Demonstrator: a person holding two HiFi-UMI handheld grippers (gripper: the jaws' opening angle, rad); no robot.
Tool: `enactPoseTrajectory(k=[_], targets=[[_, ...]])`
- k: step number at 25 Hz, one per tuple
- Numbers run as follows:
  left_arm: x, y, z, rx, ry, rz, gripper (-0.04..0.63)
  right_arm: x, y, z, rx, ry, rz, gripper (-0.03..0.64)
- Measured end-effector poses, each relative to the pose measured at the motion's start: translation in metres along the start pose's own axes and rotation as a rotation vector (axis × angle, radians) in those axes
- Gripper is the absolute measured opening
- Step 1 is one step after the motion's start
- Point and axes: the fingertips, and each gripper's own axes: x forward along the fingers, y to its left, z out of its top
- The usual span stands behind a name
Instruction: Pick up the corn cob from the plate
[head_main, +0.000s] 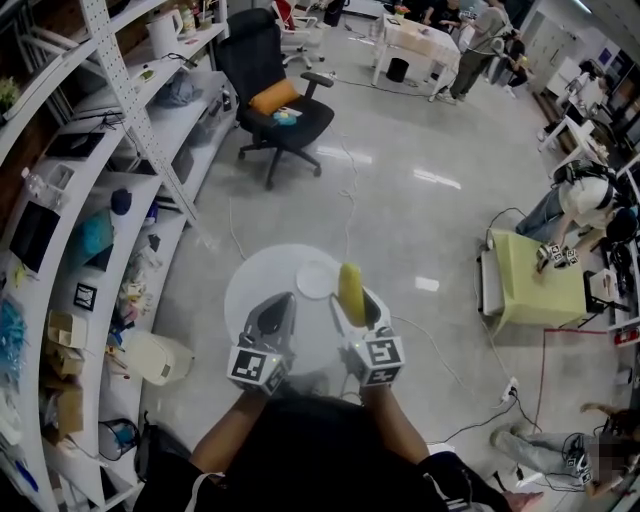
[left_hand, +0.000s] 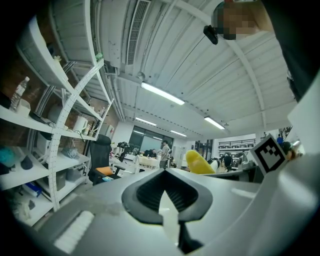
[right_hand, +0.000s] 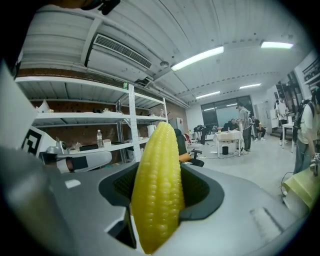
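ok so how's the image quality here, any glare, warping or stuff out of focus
Head view: heavy fisheye bows the shelves, and bright glare patches sit on the floor. Right gripper view: the corn cob is sharp and evenly lit, with black vignetting at the corners. Left gripper view: the strip lights blow out white, and the left tongs up close look soft.

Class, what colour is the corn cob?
The corn cob is yellow, clearest in the right gripper view.

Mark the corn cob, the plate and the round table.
corn cob (right_hand: 157, 185), right gripper view, middle of the kernels.
plate (head_main: 312, 281), head view, bare face left of the cob.
round table (head_main: 248, 292), head view, bare top at its left.
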Motion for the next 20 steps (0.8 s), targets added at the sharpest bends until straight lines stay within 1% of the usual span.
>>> enactPoseTrajectory(k=[13,20], targets=[[0.014,-0.001,-0.002,0.004,0.009,-0.001,0.0,-0.003,-0.011,0.01,-0.013,-0.032,0.003,0.249],[0.019,0.0,-0.004,0.002,0.013,-0.005,0.0,0.001,-0.013,0.01,-0.013,-0.033,0.007,0.249]])
